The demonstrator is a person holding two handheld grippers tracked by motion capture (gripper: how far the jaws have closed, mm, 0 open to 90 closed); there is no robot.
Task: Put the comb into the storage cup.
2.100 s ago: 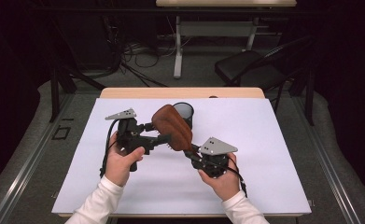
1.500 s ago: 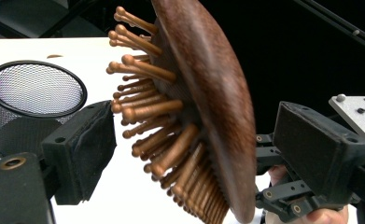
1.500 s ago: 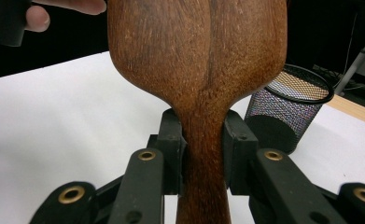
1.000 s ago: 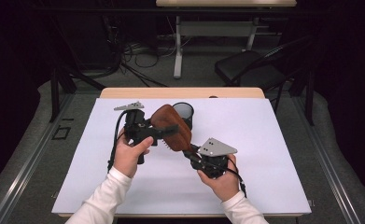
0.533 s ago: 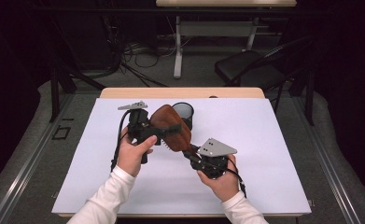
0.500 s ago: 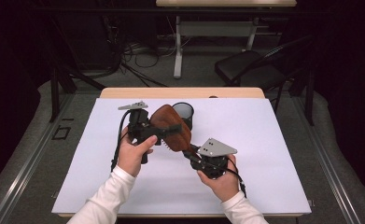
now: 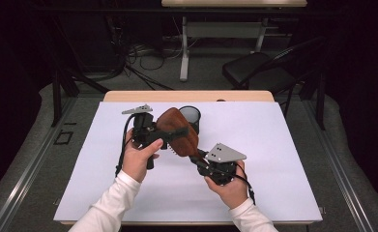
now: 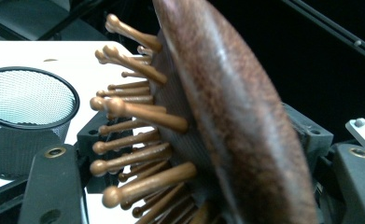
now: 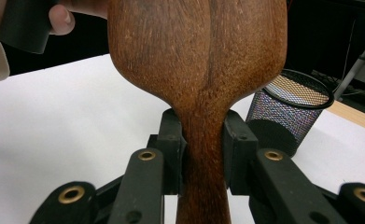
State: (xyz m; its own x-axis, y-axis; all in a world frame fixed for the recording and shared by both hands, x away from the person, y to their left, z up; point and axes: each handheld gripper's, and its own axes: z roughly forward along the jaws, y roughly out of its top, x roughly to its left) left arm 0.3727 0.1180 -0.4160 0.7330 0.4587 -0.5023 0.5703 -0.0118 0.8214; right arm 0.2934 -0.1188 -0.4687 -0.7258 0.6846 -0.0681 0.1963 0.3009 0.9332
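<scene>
Brush: a wooden paddle hairbrush (image 7: 178,131) was held in the air above the middle of the white surface (image 7: 283,145), head toward the far left, handle toward the near right, tilted so its smooth back faced up and to the right.
Right tongs: the right tongs (image 9: 203,156) pinched the handle at its neck, a pad pressed against each side in the right gripper view.
Left tongs: the left tongs (image 7: 165,137) were around the brush head; in the left gripper view the jaws stood on either side of it, one on the bristle side and one behind the back. Whether they had fully pressed in, I could not tell.
Bristles: wooden pins with rounded tips (image 8: 138,154) pointed toward the mesh cup side.
Cup: a black mesh pen cup (image 7: 190,117) stood upright on the surface just beyond the brush head, apart from it and apparently empty.
What changed: two seconds before, the left tongs were left of the head; the left hand (image 7: 139,157) had since shifted farther and rightward so the tongs reached across the head. The right hand (image 7: 229,186) and the brush had barely moved.
Meaning: this read as a handover or two-handed regrasp, possibly ahead of dropping the brush into the cup.
</scene>
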